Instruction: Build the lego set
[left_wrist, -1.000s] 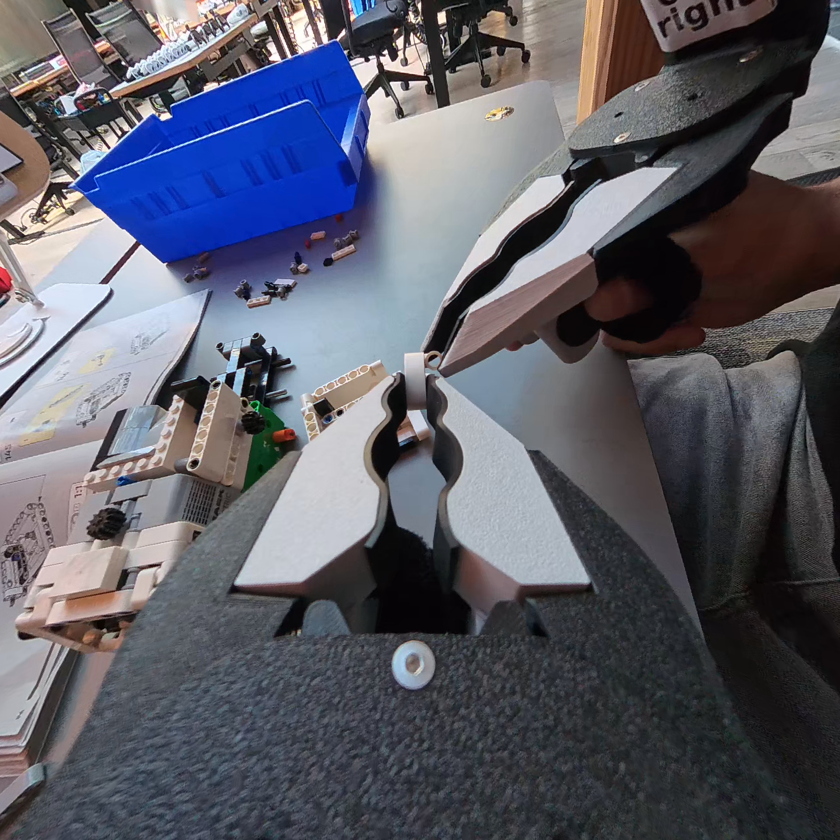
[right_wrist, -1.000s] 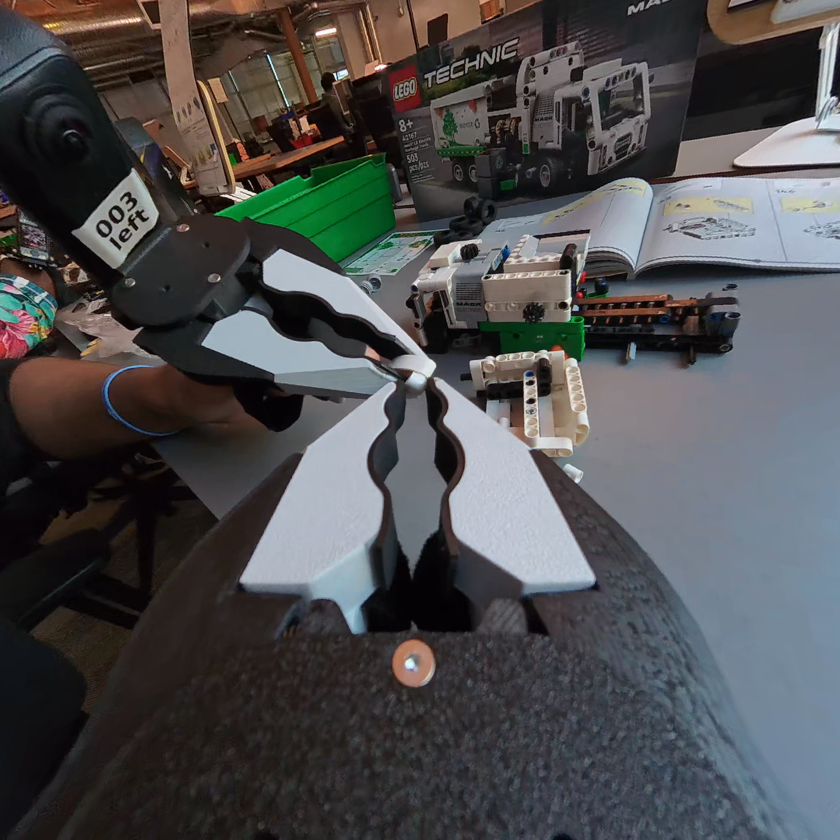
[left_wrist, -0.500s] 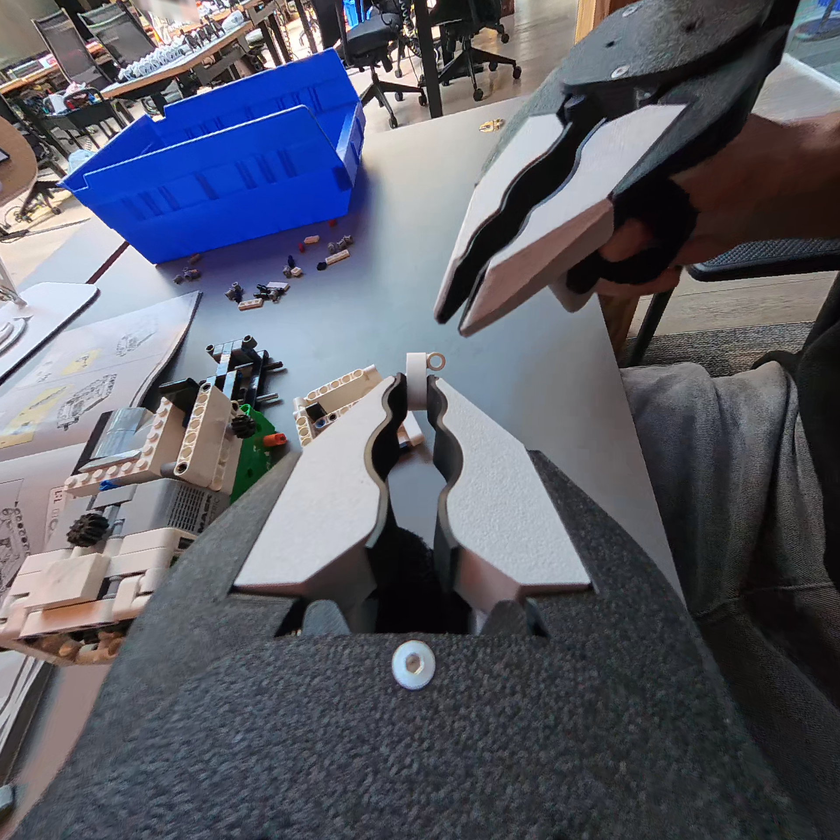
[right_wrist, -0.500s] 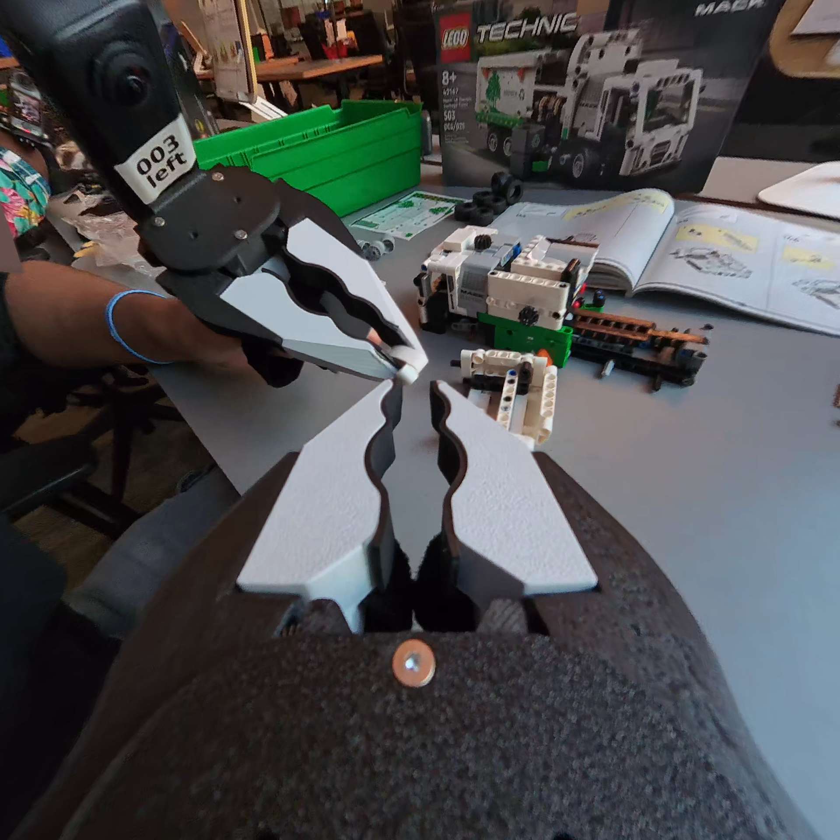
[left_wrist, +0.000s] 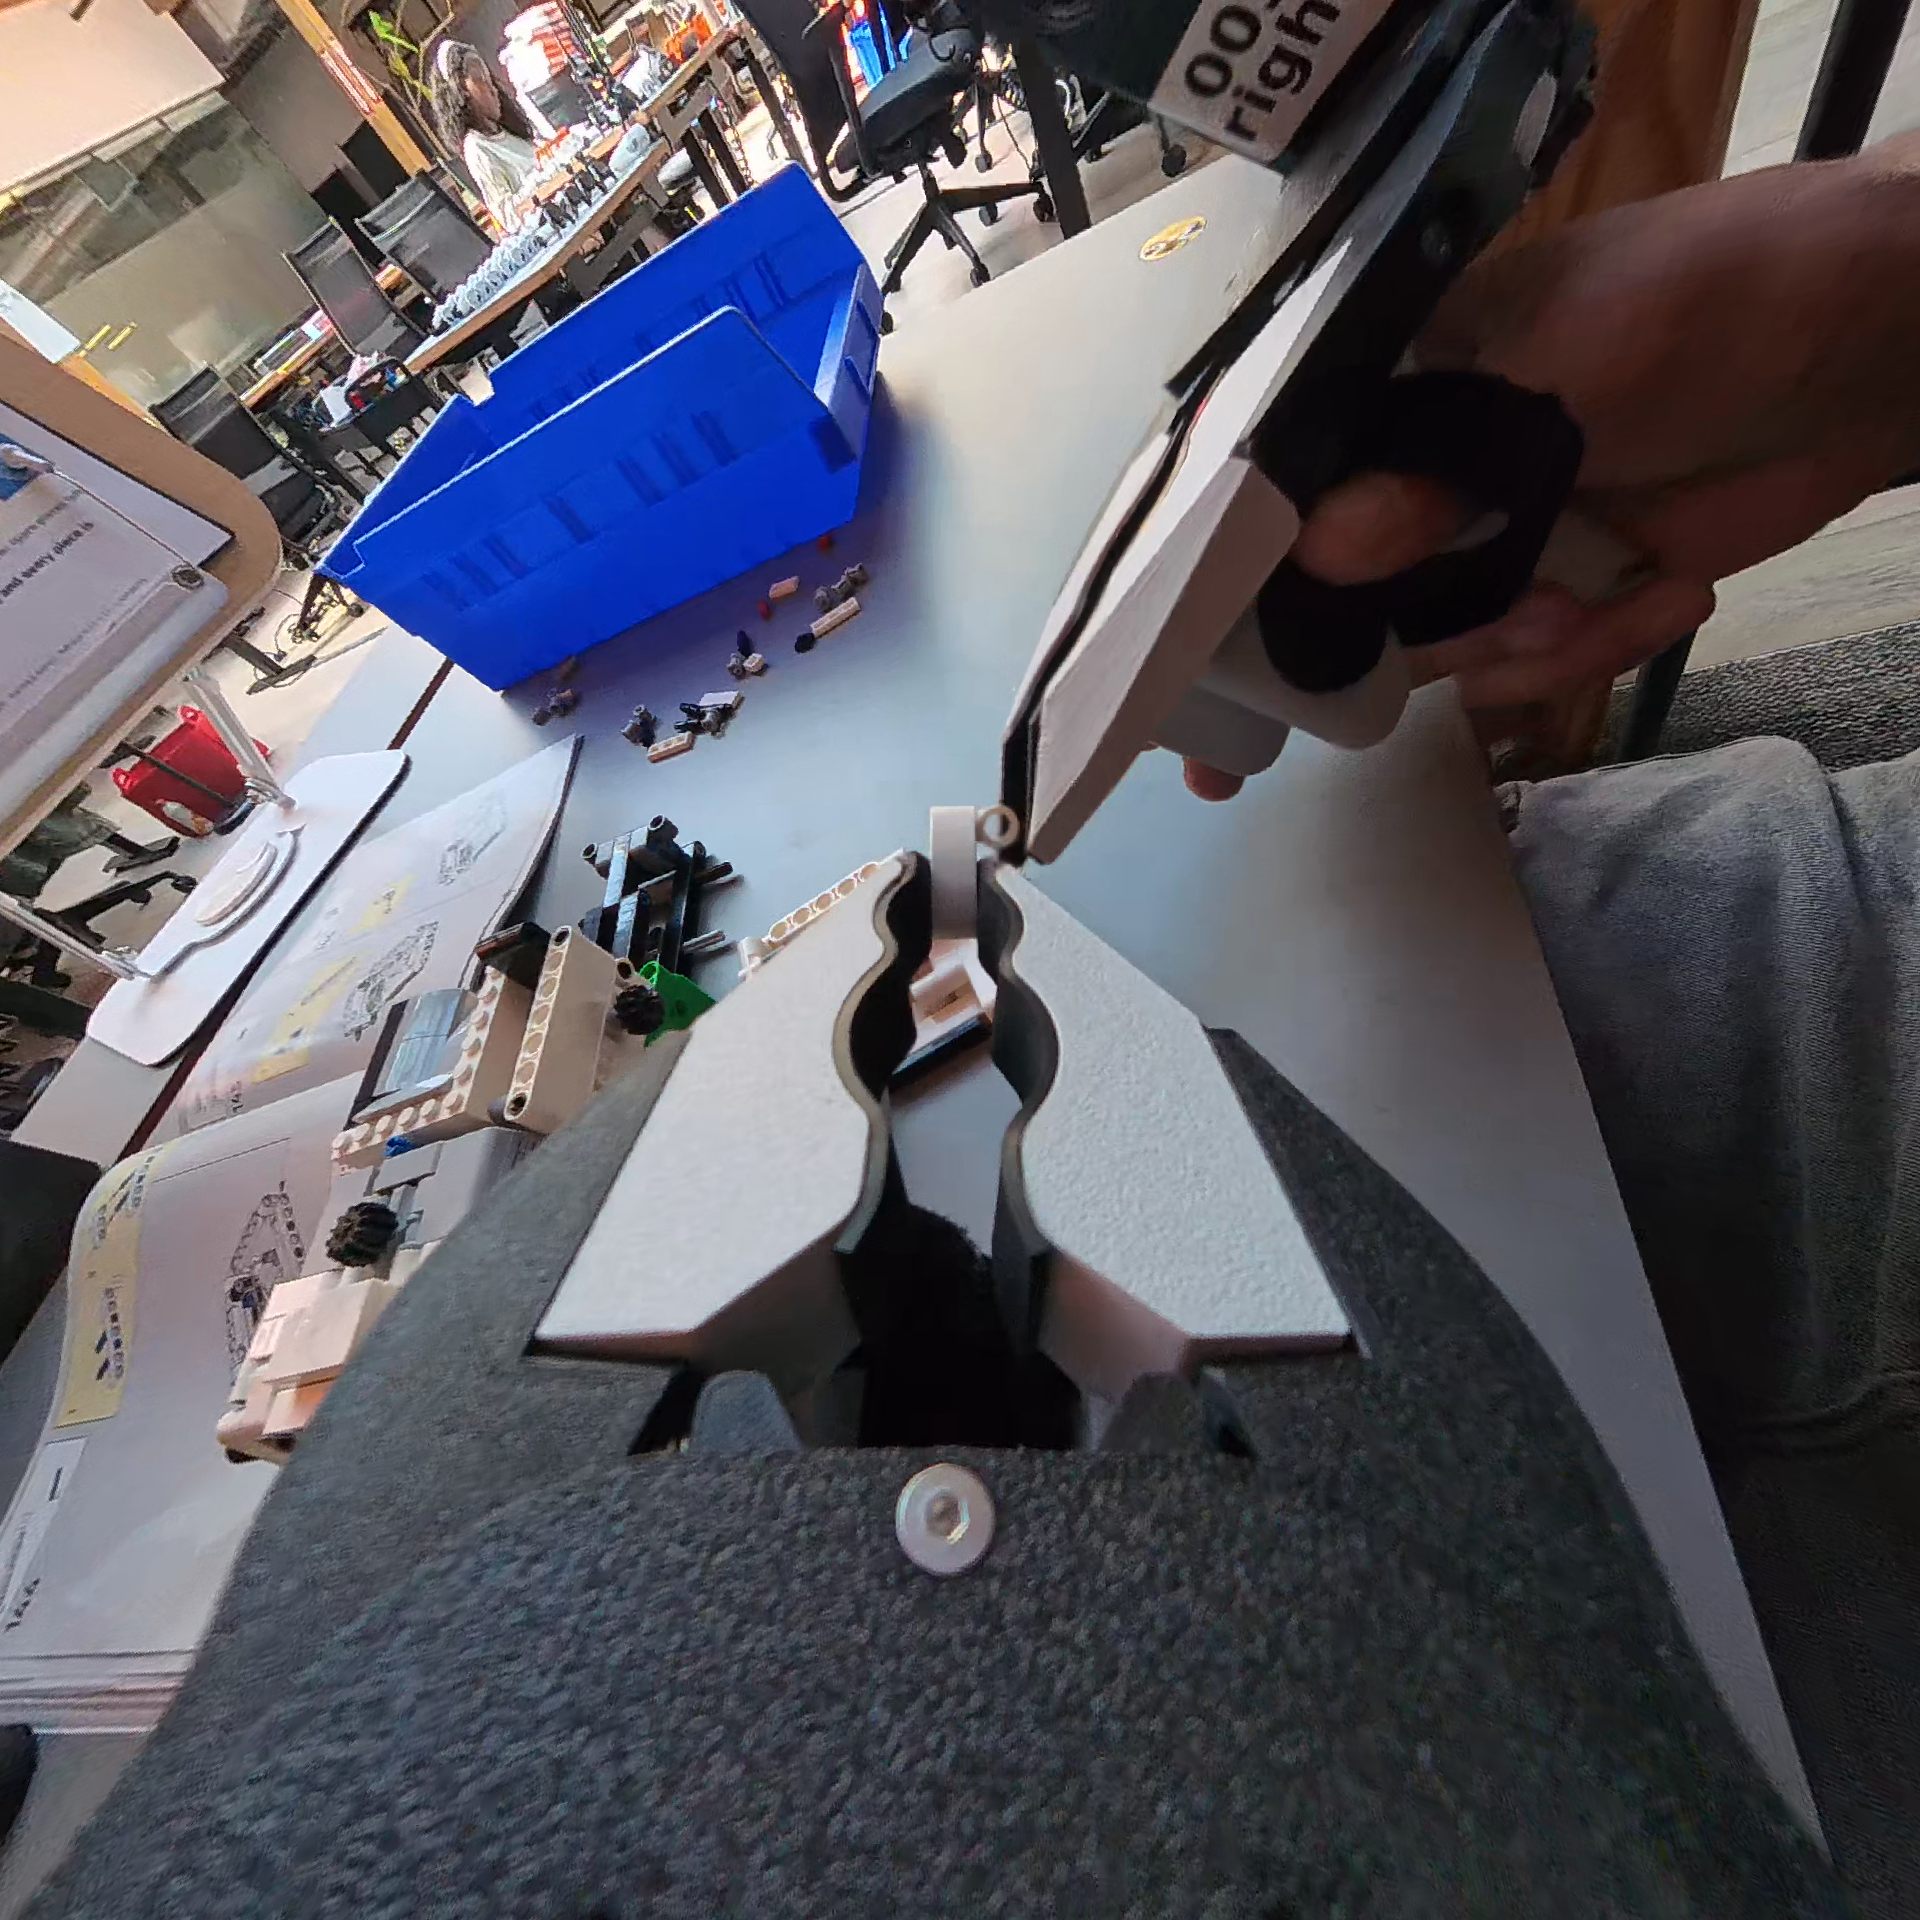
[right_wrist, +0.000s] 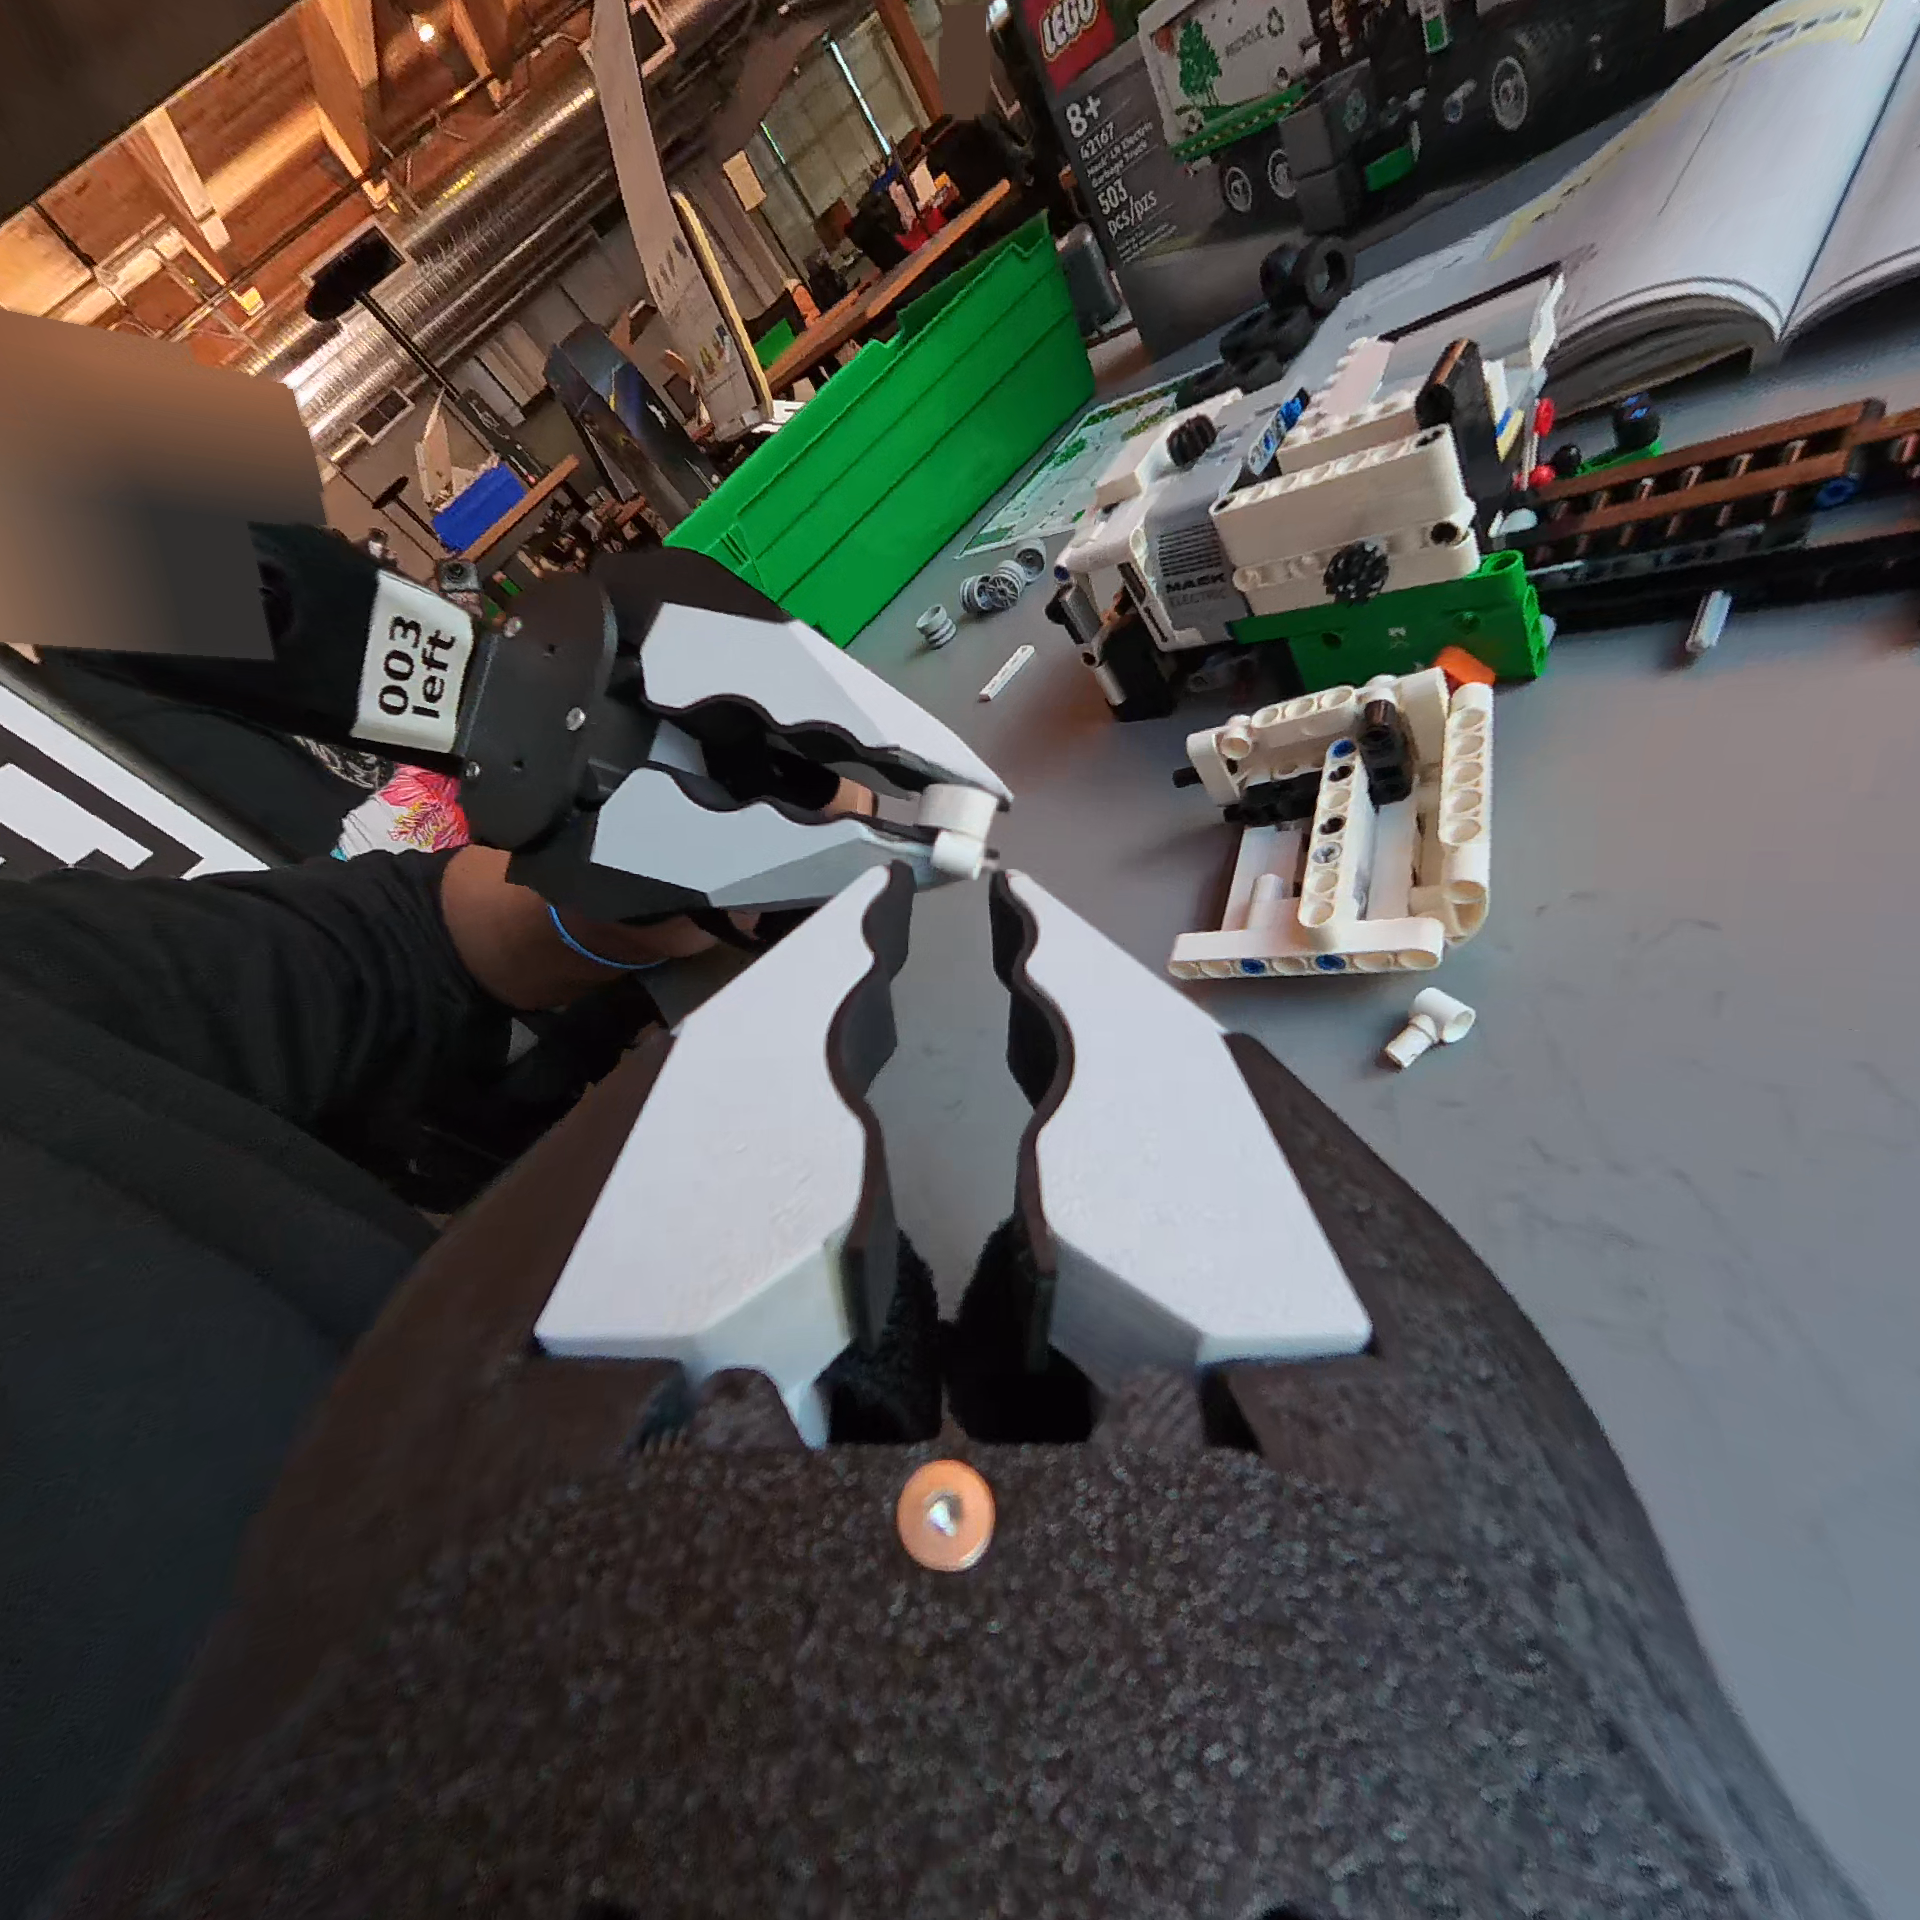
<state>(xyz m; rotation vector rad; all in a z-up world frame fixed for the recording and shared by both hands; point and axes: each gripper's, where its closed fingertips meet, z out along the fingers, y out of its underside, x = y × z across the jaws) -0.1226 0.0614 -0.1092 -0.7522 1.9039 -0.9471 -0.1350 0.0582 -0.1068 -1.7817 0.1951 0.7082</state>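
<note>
The left gripper (left_wrist: 951, 883) clamps a small white connector (right_wrist: 958, 821); the right gripper (right_wrist: 943, 883), slightly parted and empty, carries a printed label.

We cannot see most of the small white piece (left_wrist: 954, 871); our left gripper's fingers (left_wrist: 769, 1101) cover it. The book (right_wrist: 1704, 197) is cut off at the edge. The tiny bits (left_wrist: 727, 665) far ahead are too small to tell.

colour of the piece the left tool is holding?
White. The small connector piece pinched in the left tool shows best in the right wrist view.
</note>
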